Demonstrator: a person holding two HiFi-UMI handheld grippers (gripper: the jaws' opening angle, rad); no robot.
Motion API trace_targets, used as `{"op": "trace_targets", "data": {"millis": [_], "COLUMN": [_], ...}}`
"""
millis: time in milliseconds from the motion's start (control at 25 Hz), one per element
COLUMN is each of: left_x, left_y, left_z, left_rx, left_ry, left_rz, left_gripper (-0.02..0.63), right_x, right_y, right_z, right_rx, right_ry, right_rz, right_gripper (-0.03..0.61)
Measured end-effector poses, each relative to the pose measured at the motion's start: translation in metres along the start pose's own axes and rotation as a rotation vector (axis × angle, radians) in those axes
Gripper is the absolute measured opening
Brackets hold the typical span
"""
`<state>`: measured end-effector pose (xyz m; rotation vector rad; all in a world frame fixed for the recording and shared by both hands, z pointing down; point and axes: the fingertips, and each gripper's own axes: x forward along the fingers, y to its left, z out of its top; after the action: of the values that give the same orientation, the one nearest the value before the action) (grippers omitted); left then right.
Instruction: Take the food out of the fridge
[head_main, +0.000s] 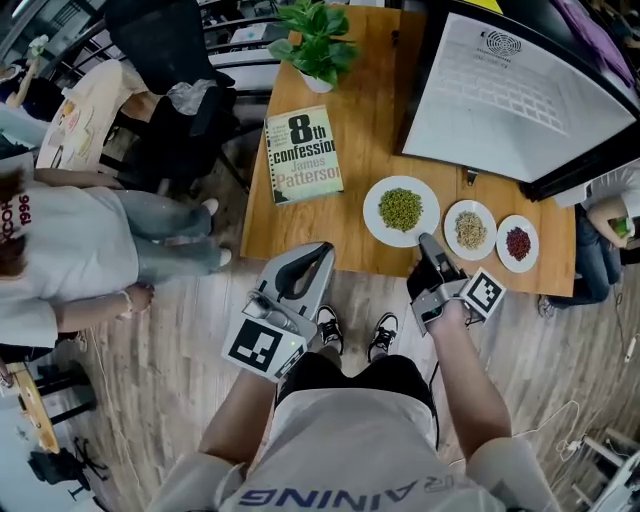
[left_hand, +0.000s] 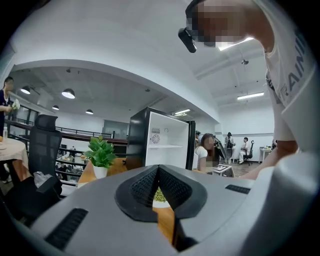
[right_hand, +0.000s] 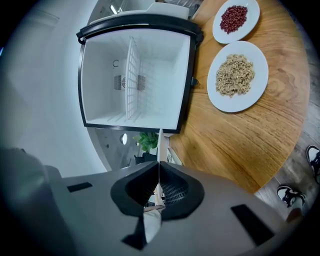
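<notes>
Wooden table (head_main: 360, 130) is carrying three round white plates: one plate of green beans (head_main: 376, 222), one plate of pale grains (head_main: 451, 232), one plate of red beans (head_main: 502, 250). I am pinching the green-bean plate's rim in my right gripper (head_main: 425, 240). My left gripper (head_main: 320, 250) is hovering off the table's near edge, jaws pressed together, empty. One black, white-lined fridge (head_main: 500, 100) is standing open on the table.

I get bright, even light from ceiling lamps (left_hand: 68, 93), with fisheye bending and dark corners in both gripper views.
</notes>
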<state>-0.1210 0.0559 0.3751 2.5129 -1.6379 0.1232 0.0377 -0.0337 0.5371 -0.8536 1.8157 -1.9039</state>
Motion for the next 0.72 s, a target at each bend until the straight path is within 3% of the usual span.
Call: {"op": "trace_targets", "data": {"millis": [320,720], "left_x": [-0.007,-0.011], "left_y": [0.005,0.015], "left_z": [-0.013,-0.021], "left_rx": [-0.039,-0.023], "left_ry": [0.035,0.045], "left_rz": [0.031,0.031], "left_gripper": [0.005,0.005], "right_x": [0.015,0.020], "right_y": [-0.043,-0.070], "right_z": [-0.006,-0.008], "right_rx": [0.016,0.013], "right_ry": [0.020,0.018], "right_rz": [-0.057,-0.120], "right_gripper": [0.026,0.026]}}
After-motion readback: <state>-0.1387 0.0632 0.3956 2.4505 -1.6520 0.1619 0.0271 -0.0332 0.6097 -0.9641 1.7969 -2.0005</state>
